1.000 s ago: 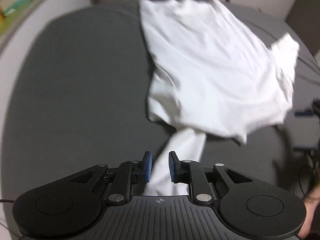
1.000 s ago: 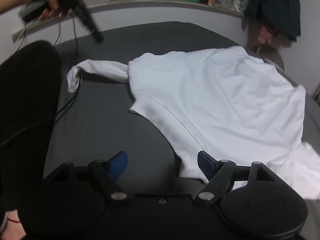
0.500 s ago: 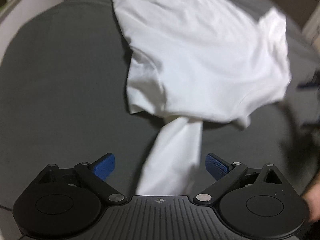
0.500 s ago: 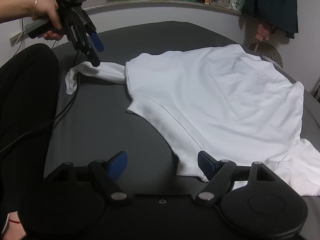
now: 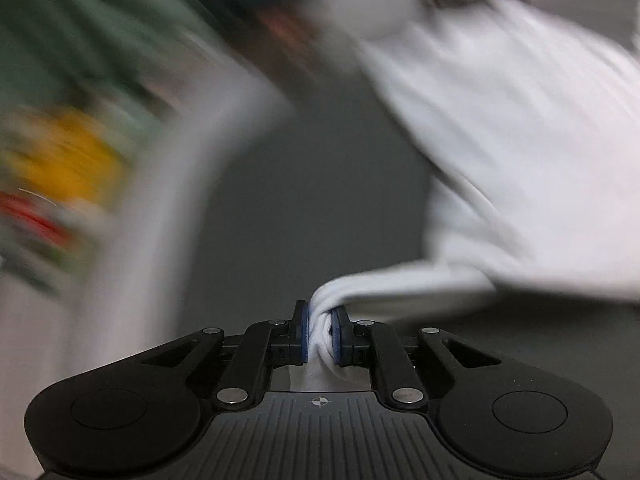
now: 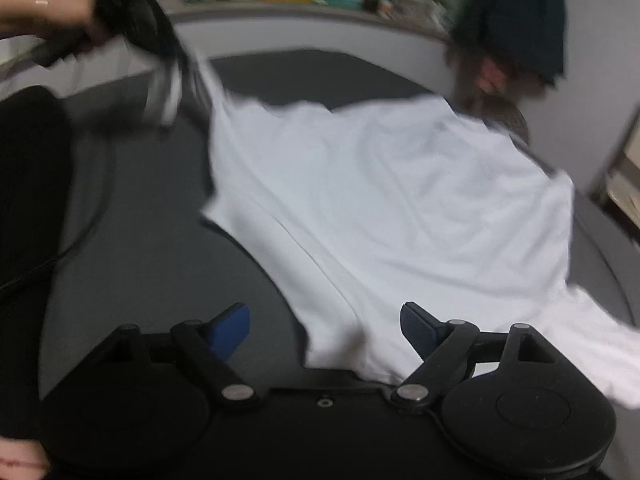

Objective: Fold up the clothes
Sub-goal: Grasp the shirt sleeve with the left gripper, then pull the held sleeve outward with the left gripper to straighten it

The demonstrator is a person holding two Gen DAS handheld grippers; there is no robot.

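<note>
Left wrist view: left tongs (image 5: 320, 336) pinch a bunched sleeve (image 5: 400, 288), lifted off the shirt (image 6: 380, 208) spread on the dark bed (image 6: 160, 264). Right tongs (image 6: 325, 330) gape over its hem. Likely folding the sleeve inward next, laid flat across the body.

White long-sleeved shirt (image 6: 392, 208) is spread on the dark grey surface (image 6: 160, 240), lightly wrinkled. One sleeve (image 5: 400, 288) is bunched and lifted; the other sleeve (image 6: 592, 344) lies flat.
</note>
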